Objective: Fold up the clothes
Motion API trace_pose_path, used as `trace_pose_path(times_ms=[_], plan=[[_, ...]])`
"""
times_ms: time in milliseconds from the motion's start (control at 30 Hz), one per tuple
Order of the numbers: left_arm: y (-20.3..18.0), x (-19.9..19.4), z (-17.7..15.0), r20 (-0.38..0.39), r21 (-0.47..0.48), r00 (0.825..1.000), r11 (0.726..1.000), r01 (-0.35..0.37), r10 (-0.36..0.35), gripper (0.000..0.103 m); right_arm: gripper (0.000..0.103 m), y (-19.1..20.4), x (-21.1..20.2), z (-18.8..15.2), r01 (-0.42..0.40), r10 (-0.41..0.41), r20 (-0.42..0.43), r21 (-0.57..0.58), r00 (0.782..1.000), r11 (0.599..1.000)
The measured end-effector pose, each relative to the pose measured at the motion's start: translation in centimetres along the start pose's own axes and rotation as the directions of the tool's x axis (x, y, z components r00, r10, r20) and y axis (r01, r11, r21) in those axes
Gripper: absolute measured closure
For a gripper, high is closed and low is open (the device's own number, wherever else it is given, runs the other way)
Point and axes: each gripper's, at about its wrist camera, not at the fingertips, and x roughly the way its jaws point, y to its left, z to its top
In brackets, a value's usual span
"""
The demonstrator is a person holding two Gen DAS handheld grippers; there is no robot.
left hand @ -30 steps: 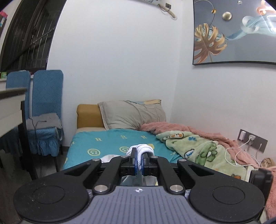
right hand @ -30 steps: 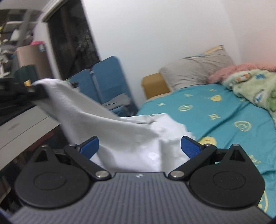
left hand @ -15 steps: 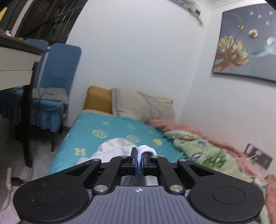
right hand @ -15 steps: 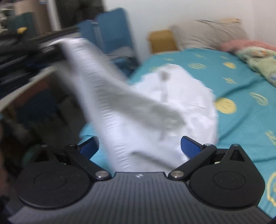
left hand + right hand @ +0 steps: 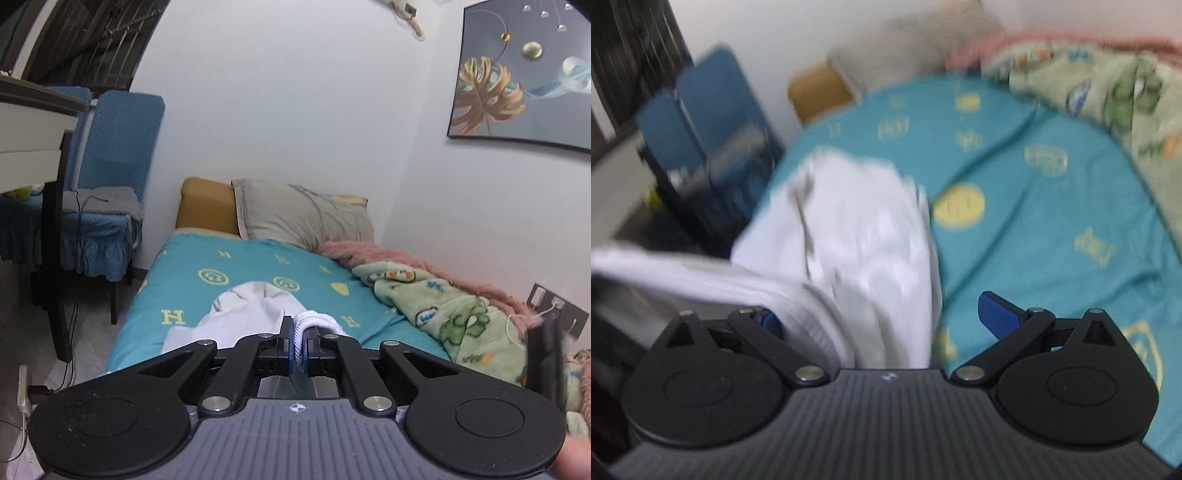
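White garment (image 5: 258,314) — your left gripper (image 5: 298,343) is clamped on its ribbed edge; your right gripper (image 5: 886,321), fingers apart, has cloth trailing lower-left to centre between them — nothing pinched.

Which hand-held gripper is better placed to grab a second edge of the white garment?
Probably right: the right hand-held gripper is open with the white cloth garment lying between its fingers; the left hand-held gripper is already shut on it.

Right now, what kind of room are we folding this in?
Most likely a small bedroom: a bed with a teal sheet, a grey pillow at its head, and a green cartoon blanket bunched along the wall.
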Motion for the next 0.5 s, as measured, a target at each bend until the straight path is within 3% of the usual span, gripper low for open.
trace_pose_path(times_ms=[167, 233, 300, 400, 500], plan=[[0.3, -1.2, 0.6, 0.046, -0.047, 0.999, 0.999, -0.023, 0.025, 0.099, 0.000, 0.5, 1.1, -2.5, 0.068, -0.087, -0.191, -0.103, 0.978, 0.992], [0.4, -1.7, 0.9, 0.065, -0.067, 0.997, 0.997, -0.031, 0.035, 0.099, 0.000, -0.3, 0.7, -2.7, 0.055, -0.068, -0.215, -0.064, 0.974, 0.996], [0.5, -2.2, 1.1, 0.083, -0.086, 0.995, 0.996, -0.039, 0.046, 0.099, 0.000, -1.0, -0.7, -2.0, 0.076, -0.080, -0.164, -0.032, 0.983, 0.997], [0.4, -2.5, 1.1, 0.081, -0.094, 0.995, 0.994, -0.046, 0.054, 0.099, 0.000, -1.9, -4.5, 0.0, 0.105, -0.105, 0.015, -0.001, 0.994, 0.994], [-0.3, -1.7, 0.2, 0.023, -0.060, 0.999, 0.997, -0.044, 0.045, 0.099, 0.000, -3.2, -8.4, 1.8, 0.135, -0.139, 0.207, 0.031, 0.968, 0.990]])
